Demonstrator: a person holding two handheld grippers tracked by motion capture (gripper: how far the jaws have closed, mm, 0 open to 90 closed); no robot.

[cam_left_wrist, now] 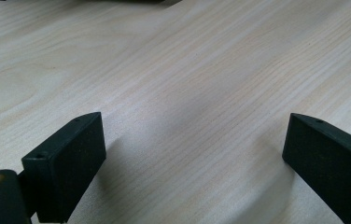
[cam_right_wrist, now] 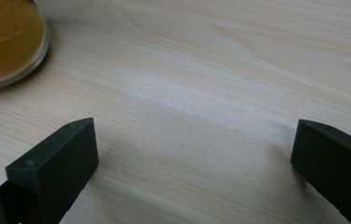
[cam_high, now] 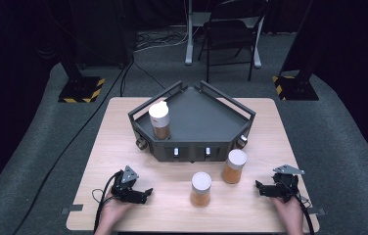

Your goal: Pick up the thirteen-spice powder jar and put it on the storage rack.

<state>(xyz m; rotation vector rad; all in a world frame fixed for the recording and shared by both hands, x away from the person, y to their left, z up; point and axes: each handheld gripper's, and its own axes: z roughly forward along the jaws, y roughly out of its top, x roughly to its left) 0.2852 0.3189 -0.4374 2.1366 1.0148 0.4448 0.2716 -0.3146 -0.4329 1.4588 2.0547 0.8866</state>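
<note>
Both grippers, left (cam_high: 145, 195) and right (cam_high: 259, 188), rest wide open, empty, flanking 2 upright jars (cam_high: 201, 189), the right one (cam_high: 234, 166) nearer the right gripper.

The bench (cam_high: 123, 147) is pale wood with a fine grain and a smooth matt finish. On it, the jars (cam_high: 201, 189) look like clear glossy glass with matt white lids, near the tray (cam_high: 206, 122) of matt dark grey metal. The gripper pads (cam_left_wrist: 78, 161) are matt black with a finely rough face.
</note>
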